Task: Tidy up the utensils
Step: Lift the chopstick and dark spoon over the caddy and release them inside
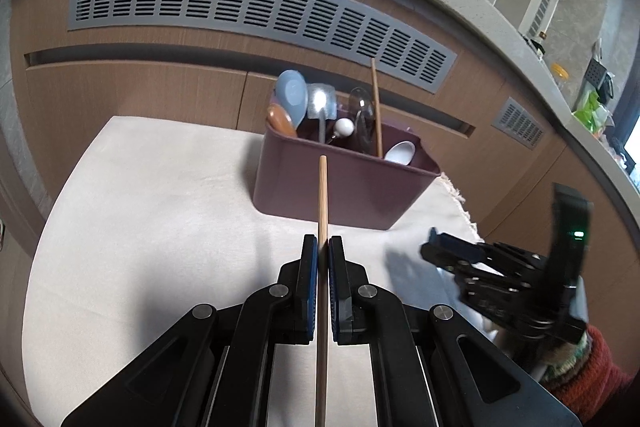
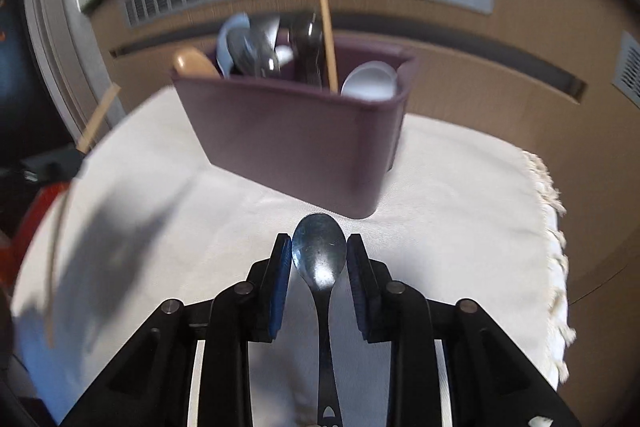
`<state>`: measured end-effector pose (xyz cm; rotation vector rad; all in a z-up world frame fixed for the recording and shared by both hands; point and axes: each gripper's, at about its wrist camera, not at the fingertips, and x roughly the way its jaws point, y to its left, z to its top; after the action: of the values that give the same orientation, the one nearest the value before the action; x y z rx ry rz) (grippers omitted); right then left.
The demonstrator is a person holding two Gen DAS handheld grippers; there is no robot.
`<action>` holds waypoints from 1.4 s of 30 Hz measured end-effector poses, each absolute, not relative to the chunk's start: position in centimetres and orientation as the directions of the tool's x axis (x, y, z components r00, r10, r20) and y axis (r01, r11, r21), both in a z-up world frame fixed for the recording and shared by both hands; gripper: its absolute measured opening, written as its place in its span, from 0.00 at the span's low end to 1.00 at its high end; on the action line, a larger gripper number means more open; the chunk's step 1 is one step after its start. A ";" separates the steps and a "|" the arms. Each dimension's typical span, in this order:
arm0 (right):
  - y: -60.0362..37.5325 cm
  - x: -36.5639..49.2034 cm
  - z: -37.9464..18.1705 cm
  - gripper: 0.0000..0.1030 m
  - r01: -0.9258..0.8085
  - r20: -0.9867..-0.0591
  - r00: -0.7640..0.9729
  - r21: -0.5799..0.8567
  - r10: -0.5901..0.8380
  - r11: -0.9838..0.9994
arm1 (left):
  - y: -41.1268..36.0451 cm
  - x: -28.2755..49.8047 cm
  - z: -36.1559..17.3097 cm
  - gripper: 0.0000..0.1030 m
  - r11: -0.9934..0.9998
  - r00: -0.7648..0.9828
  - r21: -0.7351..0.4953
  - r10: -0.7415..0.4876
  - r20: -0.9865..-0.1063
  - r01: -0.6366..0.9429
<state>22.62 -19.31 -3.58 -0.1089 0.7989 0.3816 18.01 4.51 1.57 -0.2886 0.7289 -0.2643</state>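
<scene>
the left claw [image 1: 323, 251] is pinching a wooden chopstick [image 1: 322, 211] between its blue pads [image 1: 313, 267], nearly pressed together around the thin stick. the chopstick runs straight forward along the fingers, its tip pointing at the near wall of the bin [image 1: 340, 187] and, in this view, reaching about to the bin's rim.

the right claw [image 2: 319, 255] is spread, with a metal spoon [image 2: 320, 259] lying between its fingers [image 2: 280, 267]. the bowl of the spoon faces forward and the handle runs back under the camera. the pads sit just beside the bowl on either side; whether they touch it cannot be told. in the left view the right claw [image 1: 436, 247] shows at the right edge, blurred, low over the cloth.

the purple bin stands at the far side of the table on a pale cloth [image 1: 160, 207] with a fringe on its right edge. inside it stand a second chopstick [image 1: 376, 107], leaning upright, a pale blue spoon [image 1: 292, 95], a brown spoon [image 1: 282, 121], a white spoon [image 1: 400, 151] at the right end, a dark ladle [image 1: 362, 115] and a shiny spatula [image 1: 320, 103]. behind the table runs a wooden cabinet [image 1: 140, 91] with a grey vent [image 1: 240, 3].
</scene>
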 end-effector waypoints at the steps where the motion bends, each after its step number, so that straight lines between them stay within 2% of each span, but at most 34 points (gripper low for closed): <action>1: -19.7 22.0 -2.9 0.25 -0.364 -0.702 0.646 0.062 0.300 0.929 | 4.5 17.9 1.8 0.05 0.925 0.720 -0.354 -0.341 -0.605 0.141; 5: -21.5 19.8 0.0 0.25 -0.326 -0.626 0.706 0.128 0.331 0.937 | 4.3 17.6 3.7 0.05 0.915 0.750 -0.369 -0.358 -0.556 0.163; 7: -22.5 18.3 1.7 0.25 -0.316 -0.574 0.741 0.160 0.349 0.935 | 4.1 17.8 6.2 0.05 0.907 0.785 -0.376 -0.371 -0.497 0.191; 9: -22.8 18.1 4.1 0.25 -0.316 -0.514 0.777 0.181 0.363 0.931 | 3.8 18.4 10.3 0.05 0.897 0.830 -0.369 -0.389 -0.400 0.243; 11: -22.6 17.8 8.8 0.25 -0.343 -0.410 0.827 0.171 0.384 0.923 | 3.5 18.6 15.8 0.05 0.887 0.895 -0.340 -0.395 -0.207 0.313; 13: -22.2 17.9 13.4 0.25 -0.373 -0.301 0.865 0.149 0.402 0.916 | 3.0 18.7 19.1 0.05 0.897 0.929 -0.281 -0.367 -0.044 0.341; 15: -21.7 18.6 17.5 0.25 -0.396 -0.200 0.887 0.131 0.415 0.909 | 2.6 19.7 19.9 0.05 0.904 0.938 -0.253 -0.344 0.043 0.344; 16: -21.5 19.4 18.6 0.25 -0.410 -0.170 0.888 0.130 0.428 0.903 | 2.4 20.4 19.7 0.05 0.906 0.940 -0.251 -0.337 0.057 0.340; 21: -20.8 24.8 17.8 0.25 -0.460 -0.134 0.862 0.197 0.489 0.866 | 2.0 24.8 15.5 0.05 0.932 0.960 -0.231 -0.263 0.093 0.278; 25: -20.5 28.0 14.8 0.25 -0.490 -0.159 0.833 0.232 0.529 0.841 | 2.7 28.0 12.3 0.05 0.924 0.960 -0.261 -0.274 0.053 0.279; 32: -18.7 32.2 9.9 0.25 -0.496 -0.227 0.814 0.205 0.534 0.844 | 3.7 32.0 7.6 0.05 0.904 0.958 -0.340 -0.285 -0.027 0.259; 38: -18.1 33.9 7.0 0.26 -0.460 -0.257 0.828 0.198 0.498 0.866 | 3.2 32.0 5.5 0.05 0.901 0.951 -0.334 -0.306 -0.039 0.277; 40: -18.3 33.7 6.3 0.27 -0.460 -0.265 0.823 0.207 0.502 0.863 | 3.0 31.6 4.9 0.08 0.903 0.948 -0.329 -0.312 -0.056 0.277; 41: -18.4 33.5 6.0 0.27 -0.465 -0.273 0.816 0.213 0.510 0.859 | 3.0 31.4 4.9 0.14 0.905 0.947 -0.327 -0.312 -0.071 0.273; 42: -18.6 33.4 5.6 0.27 -0.462 -0.286 0.813 0.216 0.508 0.860 | 3.0 31.0 4.9 0.27 0.907 0.944 -0.327 -0.313 -0.100 0.266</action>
<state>33.39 -18.58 5.59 0.1389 0.3435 0.5191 30.98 2.96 4.85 -0.3162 0.1522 -0.3002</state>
